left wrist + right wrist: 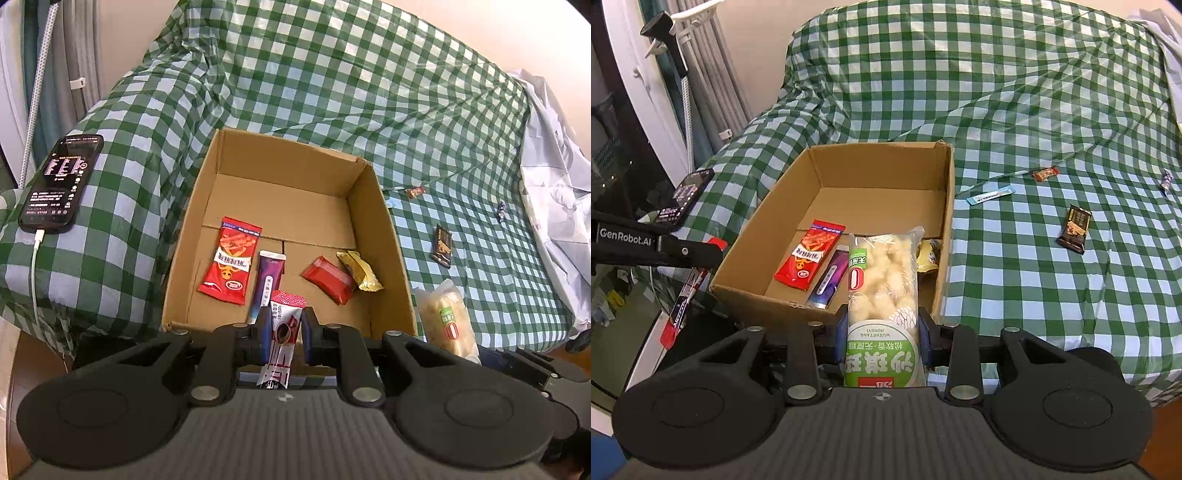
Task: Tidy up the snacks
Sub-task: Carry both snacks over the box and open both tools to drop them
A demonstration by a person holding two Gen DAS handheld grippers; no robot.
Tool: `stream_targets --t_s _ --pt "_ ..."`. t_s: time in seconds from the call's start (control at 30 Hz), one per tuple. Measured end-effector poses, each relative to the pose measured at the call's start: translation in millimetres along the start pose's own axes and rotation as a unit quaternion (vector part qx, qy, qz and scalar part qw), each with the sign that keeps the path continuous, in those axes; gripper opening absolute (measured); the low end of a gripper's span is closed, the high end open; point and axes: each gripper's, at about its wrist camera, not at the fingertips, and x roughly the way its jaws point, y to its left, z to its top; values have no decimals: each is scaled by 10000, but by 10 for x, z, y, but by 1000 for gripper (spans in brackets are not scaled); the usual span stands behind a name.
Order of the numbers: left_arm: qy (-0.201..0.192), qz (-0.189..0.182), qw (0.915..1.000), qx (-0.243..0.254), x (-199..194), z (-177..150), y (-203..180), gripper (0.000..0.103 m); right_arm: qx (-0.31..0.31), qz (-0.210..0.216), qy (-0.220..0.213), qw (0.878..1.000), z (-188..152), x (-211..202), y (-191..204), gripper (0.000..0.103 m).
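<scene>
An open cardboard box (pixel 384 236) (pixel 945 206) sits on a green checked cloth. Inside lie a red snack bag (pixel 231 260) (pixel 809 260), a purple stick pack (pixel 266 284) (pixel 830 278), a red packet (pixel 328 280) and a gold packet (pixel 360 271) (pixel 928 254). My left gripper (pixel 284 332) is shut on a red and white sachet (pixel 282 336), held over the box's near edge. My right gripper (pixel 882 332) is shut on a clear bag of pale puffed snack with a green label (pixel 882 291) (pixel 447 319), just in front of the box's near right corner.
On the cloth right of the box lie a dark bar (pixel 1075 229) (pixel 442 245), a small red candy (pixel 1045 173) (pixel 414 192), a blue strip (pixel 990 195) and a small dark wrapper (pixel 1165 181) (pixel 500 212). A phone on a cable (pixel 61 184) (pixel 685 197) lies left of the box.
</scene>
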Motion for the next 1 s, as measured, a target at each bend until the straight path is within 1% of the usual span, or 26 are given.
stream_targets --t_s 0.27,0.47,0.73,1.0 --pt "-131 -44 9999 -24 141 305 12 18 -74 71 34 9999 208 194 46 38" --pt "-164 -12 9999 -15 365 562 -5 18 -178 156 93 9997 402 429 116 38" --pt "10 72 10000 -9 778 797 16 18 -235 200 241 9992 617 804 142 38" --pt "244 147 9996 -86 1164 934 84 18 -189 184 424 9988 728 1157 102 38"
